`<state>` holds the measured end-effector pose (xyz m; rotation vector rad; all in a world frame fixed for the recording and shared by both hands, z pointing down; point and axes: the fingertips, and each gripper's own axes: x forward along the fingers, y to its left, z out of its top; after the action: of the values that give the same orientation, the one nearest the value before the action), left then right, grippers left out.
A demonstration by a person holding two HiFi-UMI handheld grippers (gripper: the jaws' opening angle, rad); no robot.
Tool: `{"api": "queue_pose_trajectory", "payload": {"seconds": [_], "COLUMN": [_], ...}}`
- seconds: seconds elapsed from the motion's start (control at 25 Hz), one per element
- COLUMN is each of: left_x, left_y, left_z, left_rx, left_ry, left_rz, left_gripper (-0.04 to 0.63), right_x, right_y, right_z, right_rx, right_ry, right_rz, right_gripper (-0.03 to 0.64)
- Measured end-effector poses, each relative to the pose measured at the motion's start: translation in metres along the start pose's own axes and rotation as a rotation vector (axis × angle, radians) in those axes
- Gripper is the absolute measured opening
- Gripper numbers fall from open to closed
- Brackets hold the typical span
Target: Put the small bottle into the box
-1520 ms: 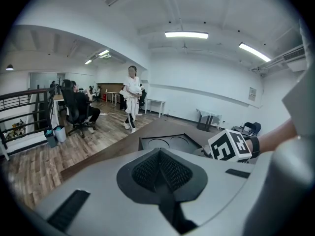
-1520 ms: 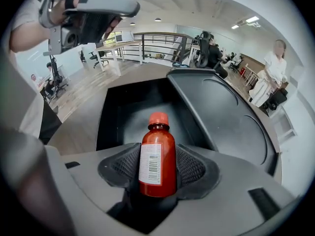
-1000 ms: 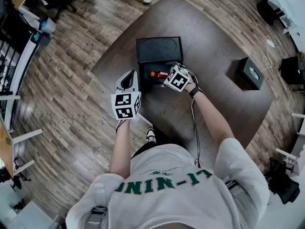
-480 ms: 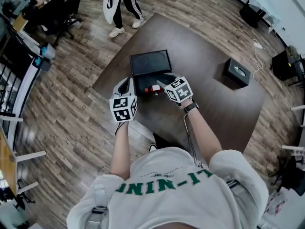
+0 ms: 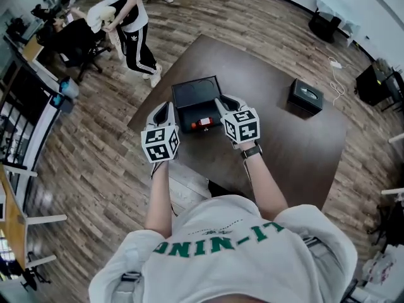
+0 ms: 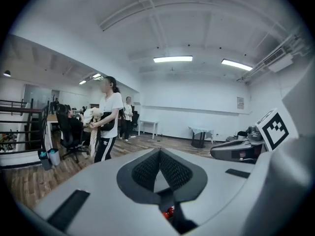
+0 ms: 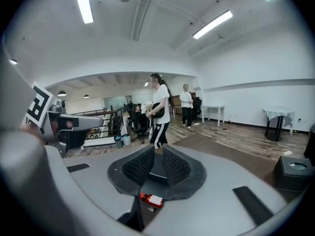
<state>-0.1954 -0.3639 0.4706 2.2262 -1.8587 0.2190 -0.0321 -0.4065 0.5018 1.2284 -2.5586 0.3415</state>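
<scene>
While small bottle (image 5: 202,123) lies in box (image 5: 194,94), right tongs (image 5: 221,101) closing empty, left tongs (image 5: 165,108) shut empty; second black box (image 5: 306,96) well apart.

Brown wood-plank floor (image 5: 82,169) surrounds a dark table (image 5: 297,150), with a black office chair (image 5: 76,40) and a person (image 5: 129,17) at the upper left, white walls (image 6: 197,107), long ceiling strip lights (image 6: 172,59) and a small white table (image 6: 147,125) far back.

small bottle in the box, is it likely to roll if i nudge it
The small bottle lies on its side, so it would probably roll, though the walls of the box should stop it. It looks tiny, so it is likely light.
</scene>
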Motion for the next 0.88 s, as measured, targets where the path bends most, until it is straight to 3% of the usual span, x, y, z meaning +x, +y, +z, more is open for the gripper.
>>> {"api": "queue_pose_trajectory", "payload": {"seconds": [0.12,0.36,0.56,0.88], "left_x": [-0.014,-0.041,-0.052,-0.049], "left_y": [-0.004,-0.013,-0.017,-0.018], "left_z": [0.027,0.063,0.072,0.072], "left_rx": [0.025,0.066,0.082,0.075], "left_ry": [-0.062,-0.152,-0.182,-0.204], "left_rz": [0.001,0.015,0.024,0.022], "left_gripper": [0.012,0.012,0.012,0.012], "right_x": [-0.020,-0.047,-0.061,-0.065], "right_y": [0.004,0.024,0.035,0.032], "right_z": [0.028,0.062,0.079,0.083], "right_rx": [0.029,0.043,-0.022,-0.016], "right_ry": [-0.096,-0.198,-0.234,-0.269], "right_rz": [-0.048,-0.058,-0.092,-0.095], "right_gripper": [0.017,0.014,0.014,0.014]}}
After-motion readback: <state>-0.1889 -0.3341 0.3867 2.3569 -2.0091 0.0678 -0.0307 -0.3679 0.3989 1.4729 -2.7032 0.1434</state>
